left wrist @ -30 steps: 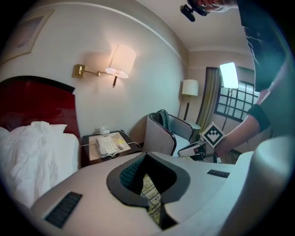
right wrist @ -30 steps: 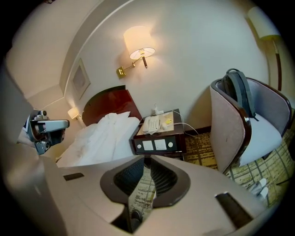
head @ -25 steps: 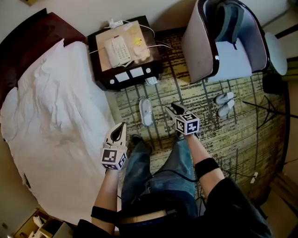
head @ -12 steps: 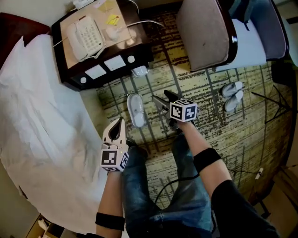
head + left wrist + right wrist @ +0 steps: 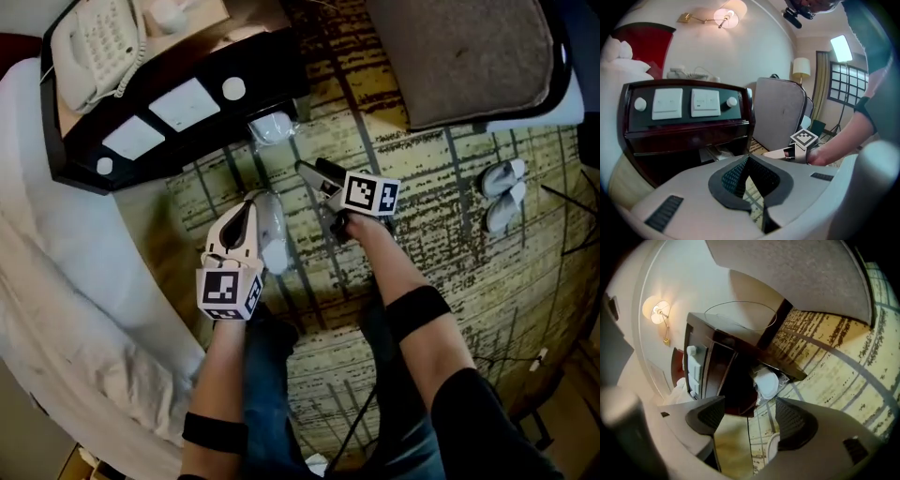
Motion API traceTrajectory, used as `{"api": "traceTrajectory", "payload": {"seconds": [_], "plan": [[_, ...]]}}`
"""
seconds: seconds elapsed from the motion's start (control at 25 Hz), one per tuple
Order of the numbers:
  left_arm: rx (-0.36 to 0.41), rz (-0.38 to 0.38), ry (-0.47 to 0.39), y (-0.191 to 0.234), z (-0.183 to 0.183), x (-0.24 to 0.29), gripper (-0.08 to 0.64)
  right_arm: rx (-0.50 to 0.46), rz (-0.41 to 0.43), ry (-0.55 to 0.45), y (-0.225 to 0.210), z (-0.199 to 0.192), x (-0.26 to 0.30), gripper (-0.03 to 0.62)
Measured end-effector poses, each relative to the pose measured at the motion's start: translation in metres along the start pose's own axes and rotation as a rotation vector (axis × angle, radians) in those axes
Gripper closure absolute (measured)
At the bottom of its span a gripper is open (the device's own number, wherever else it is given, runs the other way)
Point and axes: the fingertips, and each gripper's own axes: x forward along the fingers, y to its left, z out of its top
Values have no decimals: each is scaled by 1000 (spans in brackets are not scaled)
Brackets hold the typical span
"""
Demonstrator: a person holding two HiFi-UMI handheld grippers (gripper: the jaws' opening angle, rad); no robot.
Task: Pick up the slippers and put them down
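Left claw pressed together, empty, at left edge of soft white fabric slipper. Slipper flat on streaky yellow-black carpet, long axis running away from person. Right claw near, jaws just opened, spread, nothing pinched. Beyond: plastic-wrapped white slipper under glossy dark cabinet.

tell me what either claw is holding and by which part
Nothing is held. The left claw is shut and empty; the right claw has just been opening and grips nothing.

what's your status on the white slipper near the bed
Left gripper shut, empty. Right gripper jaws just opening, empty. Slipper on carpet by left gripper, not gripped. Nothing in the way.
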Motion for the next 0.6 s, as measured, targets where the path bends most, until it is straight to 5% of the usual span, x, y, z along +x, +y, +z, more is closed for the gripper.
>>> {"api": "traceTrajectory", "payload": {"seconds": [0.44, 0.6], "plan": [[81, -21, -40, 37, -53, 91, 560, 243, 116, -109, -64, -12, 83, 232], [96, -20, -61, 48, -61, 113, 560, 243, 117, -129, -77, 4, 108, 232]]}}
